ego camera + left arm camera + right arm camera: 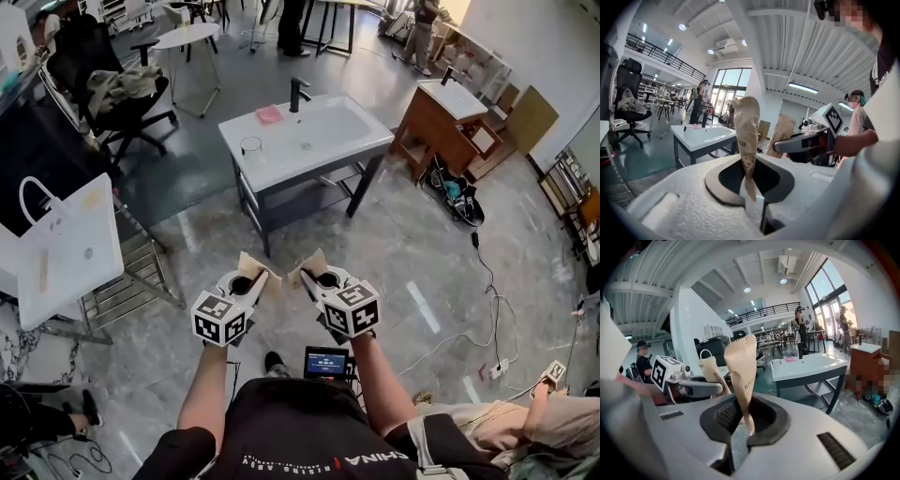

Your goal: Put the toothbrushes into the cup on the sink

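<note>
I judge this to be the carry step: both brushes are in hand and the sink (349,141) is well ahead of me, in the upper middle of the head view. The cup (251,146), a clear glass, stands on the sink's near left corner, with the tap (297,94) and a pink pad (269,114) at the back edge.

The left gripper (750,187) has its jaws drawn narrow, pinching the lower end of the left brush (746,136), a toothbrush in a brown paper wrapper that rises upright from between the pads. The right gripper (743,425) is the same: jaws narrow and clamped on the foot of the right brush (743,371), whose wrapper also stands up. In the head view the two grippers sit side by side at lower centre, with the wrapped ends pointing towards the sink.

Both brushes are well apart from the cup, with open floor between. Next, I think I need to close in on the sink's left front corner, bring one gripper over the cup and tip its brush so the free end points down into the mouth before letting go. The cup is narrow and looks light, so I'd go one brush at a time and avoid knocking the rim.
</note>
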